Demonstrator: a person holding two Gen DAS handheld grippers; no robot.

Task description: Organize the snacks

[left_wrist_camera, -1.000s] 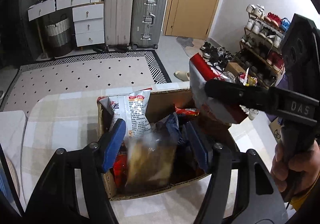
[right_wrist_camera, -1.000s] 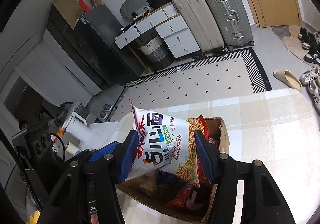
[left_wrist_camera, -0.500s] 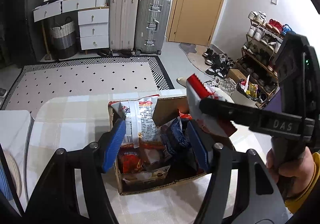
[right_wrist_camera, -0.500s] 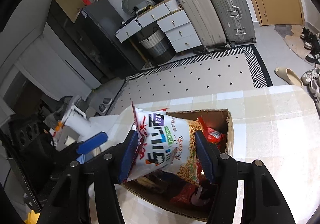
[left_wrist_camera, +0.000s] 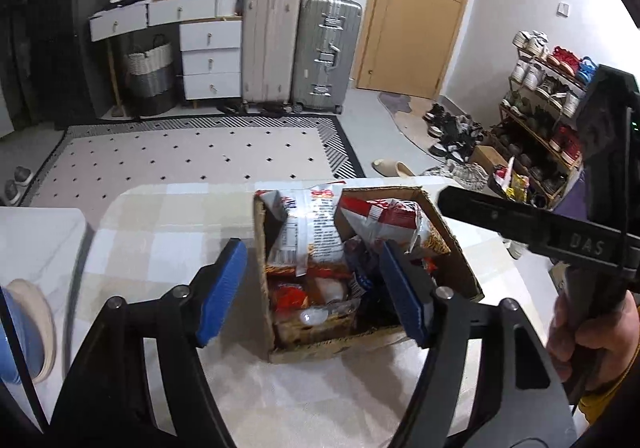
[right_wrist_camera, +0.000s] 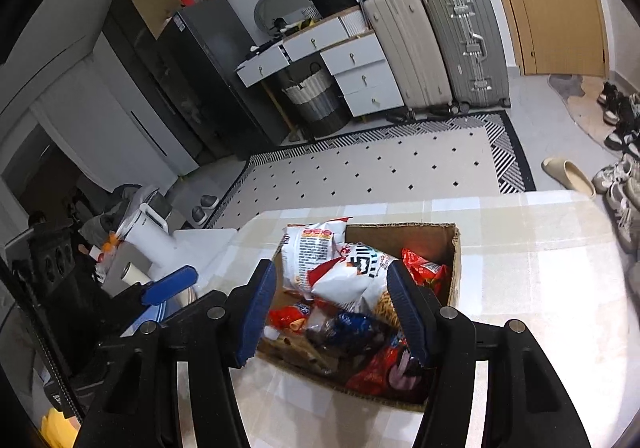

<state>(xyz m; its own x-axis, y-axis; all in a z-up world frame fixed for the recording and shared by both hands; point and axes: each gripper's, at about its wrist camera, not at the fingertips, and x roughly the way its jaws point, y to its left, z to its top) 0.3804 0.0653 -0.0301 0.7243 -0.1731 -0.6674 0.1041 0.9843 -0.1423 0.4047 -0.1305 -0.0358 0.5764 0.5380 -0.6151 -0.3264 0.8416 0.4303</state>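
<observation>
Snacks fill the cardboard box [left_wrist_camera: 448,244] on my checked worktop [left_wrist_camera: 168,232], straight ahead of both tools. My left tool [left_wrist_camera: 316,288] is spreading its jaws with nothing pinched; the box's near-left corner shows in the gap between its blue pads. My right tool [right_wrist_camera: 332,312] hangs above the box with jaws apart and nothing gripped. Just beyond its tips, the white noodle bag [right_wrist_camera: 352,280] lies loose on the pile, leaning against the white-and-red chip bag [right_wrist_camera: 308,252] at the box's far-left side. Red packets [right_wrist_camera: 424,272] sit past the right pad.
</observation>
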